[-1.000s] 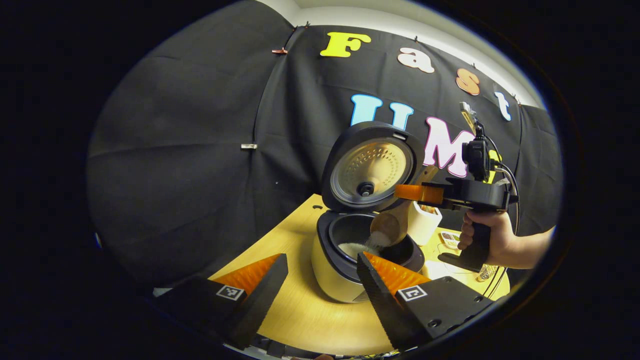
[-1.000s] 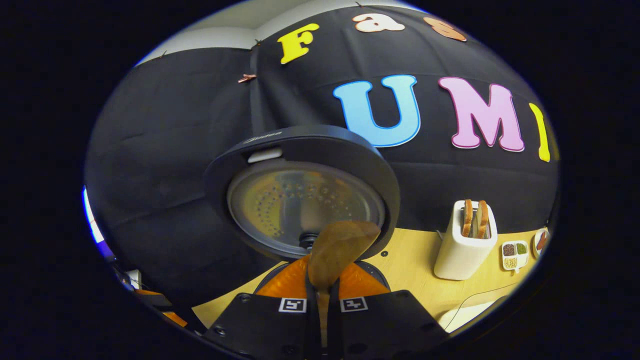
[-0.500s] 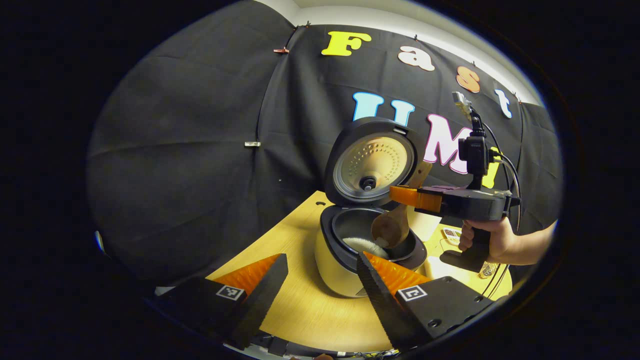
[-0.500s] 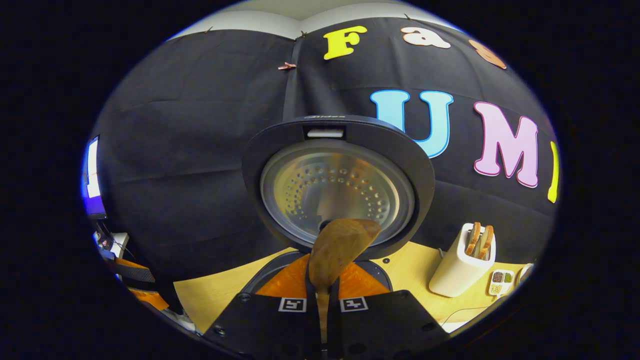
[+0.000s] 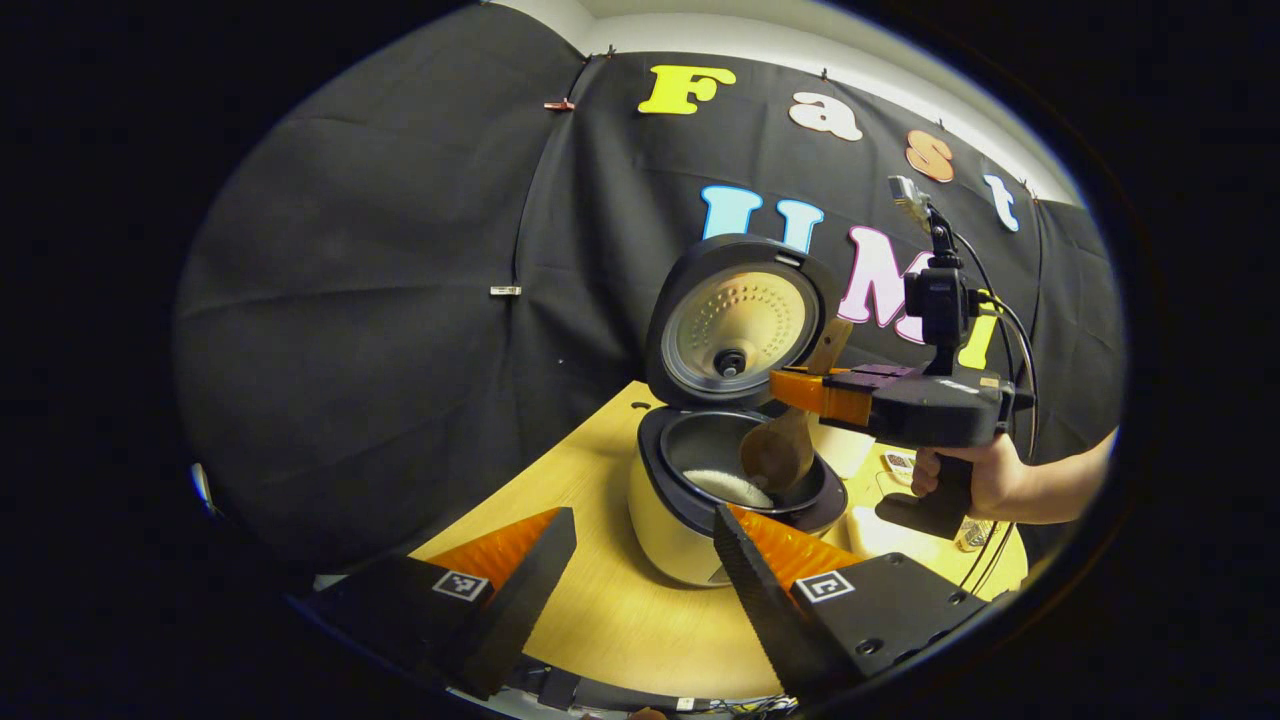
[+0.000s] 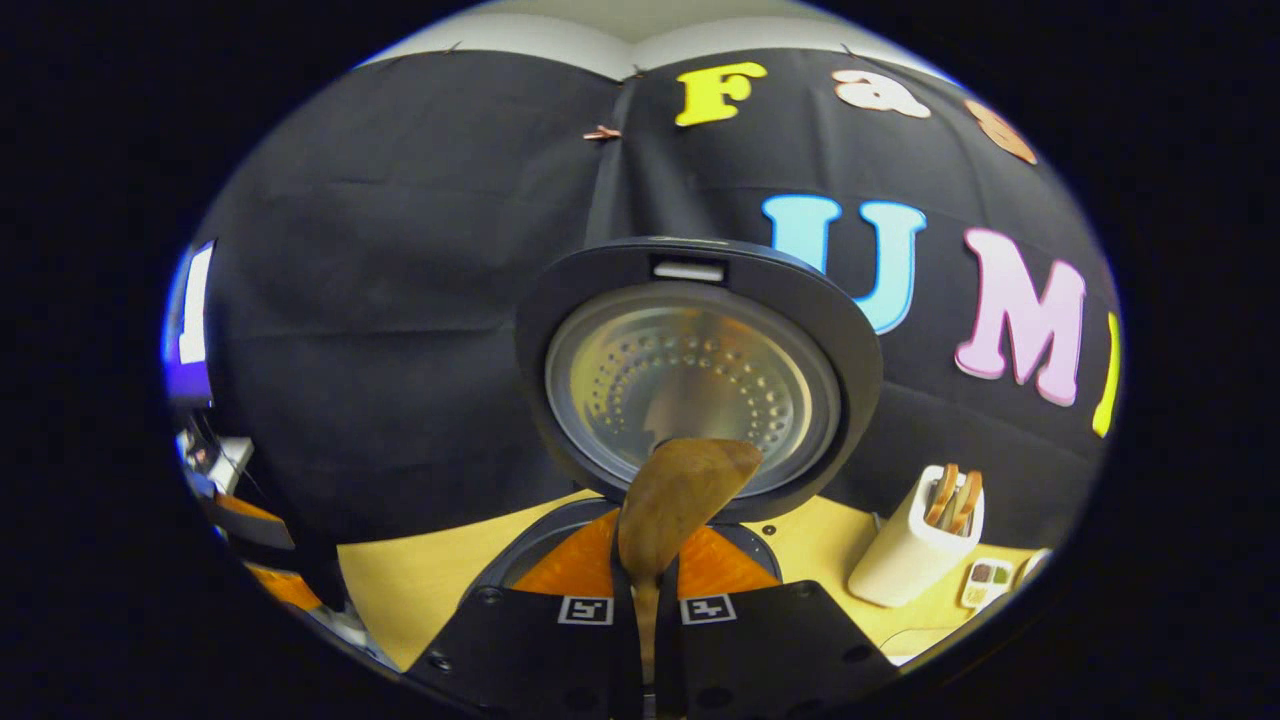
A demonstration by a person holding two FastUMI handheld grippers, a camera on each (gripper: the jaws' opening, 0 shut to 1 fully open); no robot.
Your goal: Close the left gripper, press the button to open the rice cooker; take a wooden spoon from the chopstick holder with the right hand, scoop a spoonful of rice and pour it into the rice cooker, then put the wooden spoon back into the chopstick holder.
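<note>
Rice cooker (image 5: 690, 510) stands lid-up on the pale wooden table (image 5: 610, 610); white rice (image 5: 728, 486) lies inside. Left gripper (image 5: 640, 560) hangs spread before it. Right gripper (image 5: 800, 388) pinches the smooth wooden spoon (image 5: 778, 455) over the pot, near the ridged toaster (image 6: 912, 548).

White toaster (image 6: 912, 545) with bread on wooden table (image 6: 420, 580).

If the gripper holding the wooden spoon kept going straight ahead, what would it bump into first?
Probably the rice cooker's raised lid. The right gripper, shut on the wooden spoon, points at the lid's inner plate, so the spoon's bowl would likely touch first. Depth is hard to judge.
</note>
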